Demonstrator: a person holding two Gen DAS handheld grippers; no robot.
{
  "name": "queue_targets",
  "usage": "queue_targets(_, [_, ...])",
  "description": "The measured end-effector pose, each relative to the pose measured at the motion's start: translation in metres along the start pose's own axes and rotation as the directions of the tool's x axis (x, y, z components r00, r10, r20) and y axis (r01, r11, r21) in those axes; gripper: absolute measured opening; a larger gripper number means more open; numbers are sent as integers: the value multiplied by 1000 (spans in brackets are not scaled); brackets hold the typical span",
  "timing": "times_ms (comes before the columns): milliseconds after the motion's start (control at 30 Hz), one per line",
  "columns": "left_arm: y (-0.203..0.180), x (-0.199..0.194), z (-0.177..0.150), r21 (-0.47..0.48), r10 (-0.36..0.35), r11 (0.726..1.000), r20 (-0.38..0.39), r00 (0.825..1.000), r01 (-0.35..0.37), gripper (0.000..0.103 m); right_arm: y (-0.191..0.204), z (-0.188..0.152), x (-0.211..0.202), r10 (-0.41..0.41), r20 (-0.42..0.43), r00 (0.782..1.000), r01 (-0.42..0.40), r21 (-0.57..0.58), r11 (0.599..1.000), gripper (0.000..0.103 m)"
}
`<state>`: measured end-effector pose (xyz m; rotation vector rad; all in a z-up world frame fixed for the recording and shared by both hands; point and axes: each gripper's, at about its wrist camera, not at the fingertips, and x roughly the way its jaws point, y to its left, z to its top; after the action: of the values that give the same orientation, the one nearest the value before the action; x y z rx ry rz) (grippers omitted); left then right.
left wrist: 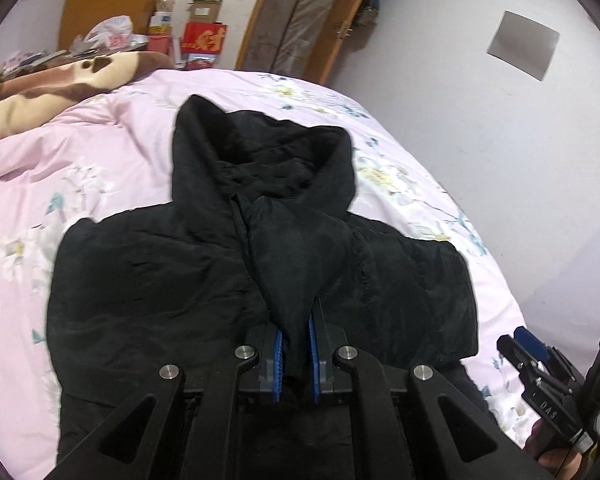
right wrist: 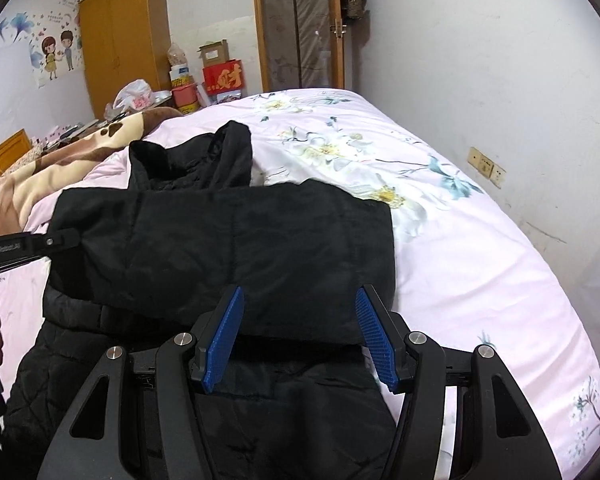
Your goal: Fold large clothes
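Pink floral bed [right wrist: 480, 248] carries a black jacket [right wrist: 220, 248]; left claw [left wrist: 296, 340] pinches seemingly its cuff at 6 o'clock, right claw [right wrist: 300, 328] spread wide above it.

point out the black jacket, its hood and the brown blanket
black jacket [right wrist: 228, 248]: right wrist view, on the folded-over body panel.
hood [left wrist: 260, 152]: left wrist view, on the hood's inner lining.
brown blanket [left wrist: 60, 80]: left wrist view, on the cream and brown patch at the bed's far left.
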<state>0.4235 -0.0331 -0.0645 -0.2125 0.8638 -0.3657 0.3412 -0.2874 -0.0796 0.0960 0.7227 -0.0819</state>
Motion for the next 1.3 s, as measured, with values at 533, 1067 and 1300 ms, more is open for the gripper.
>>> queue_targets(533, [66, 45, -27, -107, 121, 986, -92, 988, -130, 21, 0, 4, 65, -5, -113, 994, 3, -13, 1000, 59])
queue_targets(1067, [87, 71, -38, -130, 117, 982, -126, 985, -134, 40, -22, -16, 103, -44, -227, 973, 53, 36, 998, 78])
queue_targets(1300, [87, 23, -11, -131, 161, 977, -43, 986, -166, 48, -9, 19, 46, -13, -56, 998, 15, 40, 999, 78])
